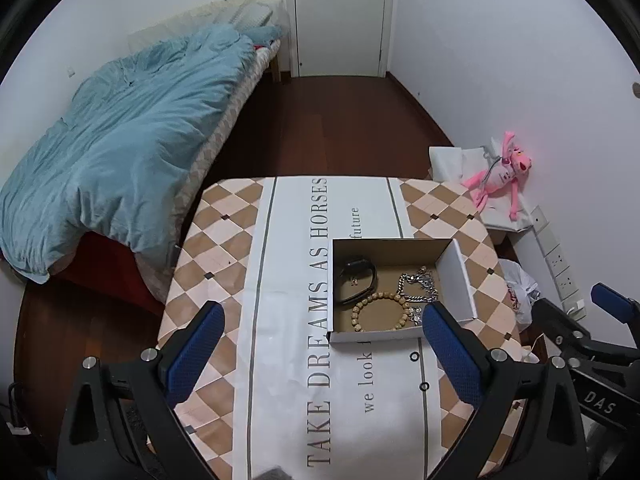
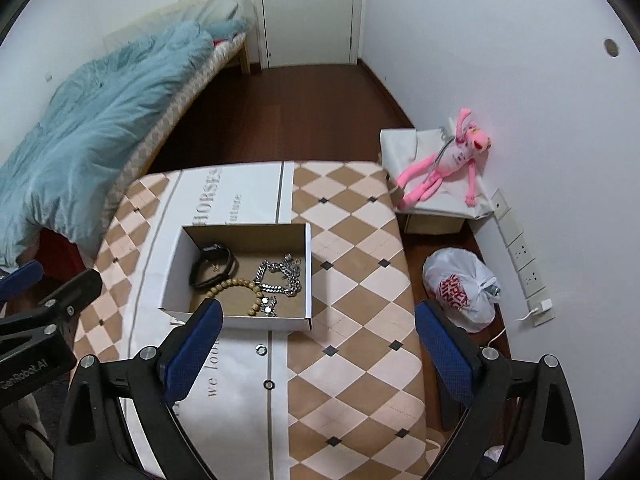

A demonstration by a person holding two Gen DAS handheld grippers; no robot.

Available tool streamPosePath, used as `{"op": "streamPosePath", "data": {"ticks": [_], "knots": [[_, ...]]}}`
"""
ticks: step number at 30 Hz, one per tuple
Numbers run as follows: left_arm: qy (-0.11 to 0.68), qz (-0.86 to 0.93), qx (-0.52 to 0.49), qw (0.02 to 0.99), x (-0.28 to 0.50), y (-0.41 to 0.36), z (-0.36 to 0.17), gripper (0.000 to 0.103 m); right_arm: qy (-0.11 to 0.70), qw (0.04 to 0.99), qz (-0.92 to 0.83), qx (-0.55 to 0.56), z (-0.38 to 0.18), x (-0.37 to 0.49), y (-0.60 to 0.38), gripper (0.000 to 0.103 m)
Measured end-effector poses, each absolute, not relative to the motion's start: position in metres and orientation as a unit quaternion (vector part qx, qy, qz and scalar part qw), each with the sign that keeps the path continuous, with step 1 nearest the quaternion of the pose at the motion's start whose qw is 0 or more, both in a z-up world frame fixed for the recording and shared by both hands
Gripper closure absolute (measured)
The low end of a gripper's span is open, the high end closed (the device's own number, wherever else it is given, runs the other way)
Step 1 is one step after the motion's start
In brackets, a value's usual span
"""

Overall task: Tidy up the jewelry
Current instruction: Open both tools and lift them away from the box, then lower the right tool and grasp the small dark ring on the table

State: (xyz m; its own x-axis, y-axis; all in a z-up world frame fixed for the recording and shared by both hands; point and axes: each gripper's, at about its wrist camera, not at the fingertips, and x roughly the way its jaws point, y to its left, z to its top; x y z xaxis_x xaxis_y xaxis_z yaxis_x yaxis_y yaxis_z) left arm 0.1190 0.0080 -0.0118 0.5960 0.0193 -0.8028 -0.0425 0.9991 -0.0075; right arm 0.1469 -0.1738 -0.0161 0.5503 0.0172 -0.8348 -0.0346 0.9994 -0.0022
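Inside box [image 2: 308,272], chain [image 2: 276,276] (bunched) shows no axis.

- Open cardboard box [image 1: 456,280], white outside and brown inside, sits flat on my surface.
- Black watch band [image 2: 212,266] lies in the box's far left part.
- Wooden bead bracelet [image 2: 240,290] lies flat near the front wall, touching the band.
- Silver chain [image 2: 280,276] is heaped at the right side.
- Two small dark rings [image 2: 261,349] lie on the surface just before the box.
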Motion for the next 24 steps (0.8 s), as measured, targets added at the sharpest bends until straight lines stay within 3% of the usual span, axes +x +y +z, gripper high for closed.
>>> {"op": "streamPosePath", "data": {"ticks": [15, 20, 24], "knots": [[0.424, 0.011, -0.017, 0.905, 0.078, 0.0, 0.026, 0.002, 0.439, 0.898, 0.023, 0.013, 0.026, 0.104, -0.184, 0.005], [0.437, 0.03, -0.003, 0.899, 0.084, -0.002, 0.002, 0.002, 0.473, 0.881, 0.02, 0.021, -0.007, 0.111, -0.194, 0.005], [0.473, 0.048, 0.01, 0.88, 0.092, -0.005, -0.043, 0.002, 0.534, 0.844, 0.024, 0.041, -0.071, 0.125, -0.203, 0.005]]}}
